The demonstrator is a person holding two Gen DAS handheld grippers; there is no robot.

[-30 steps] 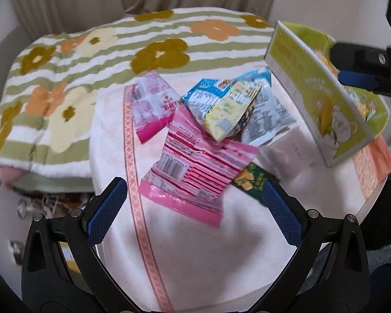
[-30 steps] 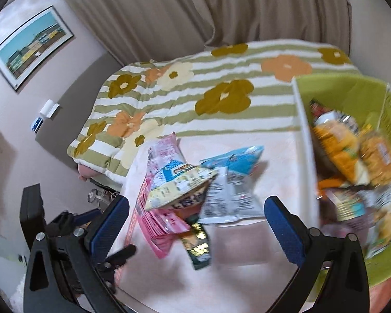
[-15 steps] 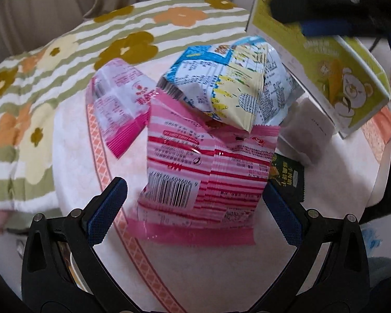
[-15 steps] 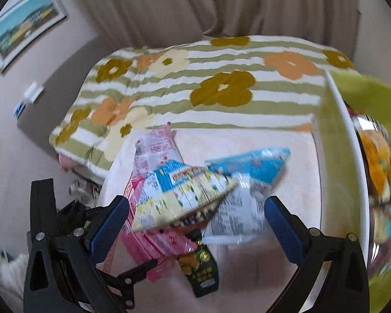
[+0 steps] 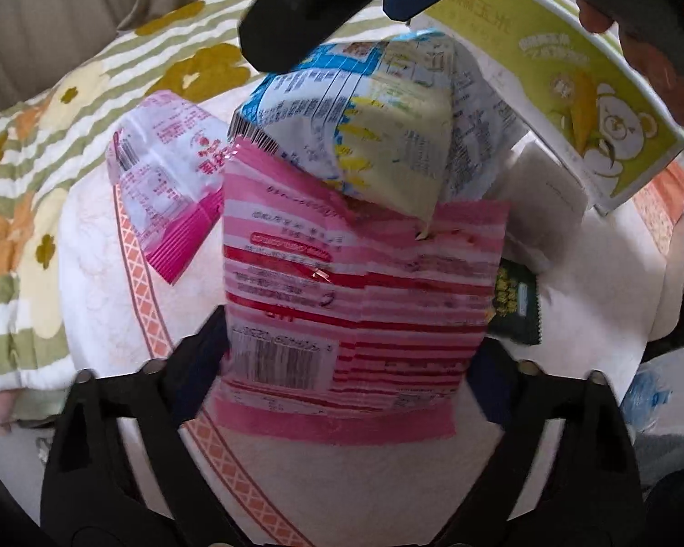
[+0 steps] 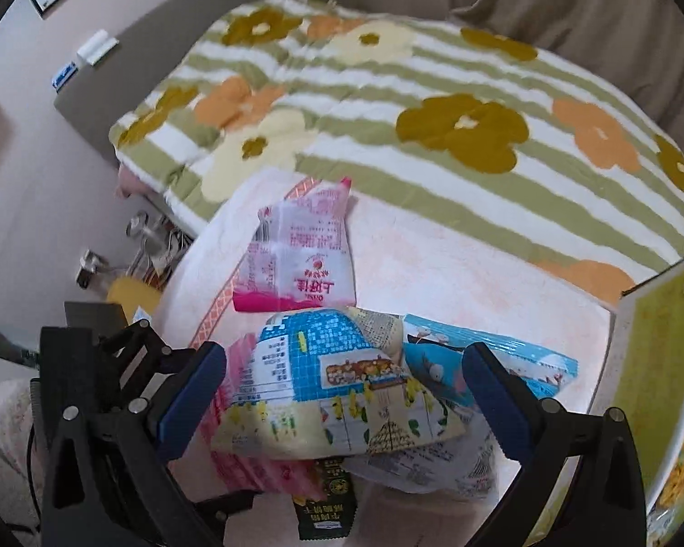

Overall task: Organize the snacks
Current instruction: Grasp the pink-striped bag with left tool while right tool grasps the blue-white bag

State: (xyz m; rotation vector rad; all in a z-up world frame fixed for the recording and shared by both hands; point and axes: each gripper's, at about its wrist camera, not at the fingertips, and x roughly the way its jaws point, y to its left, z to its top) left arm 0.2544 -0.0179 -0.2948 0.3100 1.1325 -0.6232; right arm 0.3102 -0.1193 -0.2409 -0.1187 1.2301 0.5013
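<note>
my left gripper (image 5: 351,364) is closing on the pink bag (image 5: 360,301), which sits square between its jaws, long axis running away from me. my right gripper (image 6: 342,392) hangs open astride the yellow bag (image 6: 337,405).

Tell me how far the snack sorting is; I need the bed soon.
Done: some snacks sit in the green box. In hand: the left hand-held gripper is closing around the pink striped bag; the right hand-held gripper hangs open over the blue-yellow bag. Left: five packets on the towel.
</note>
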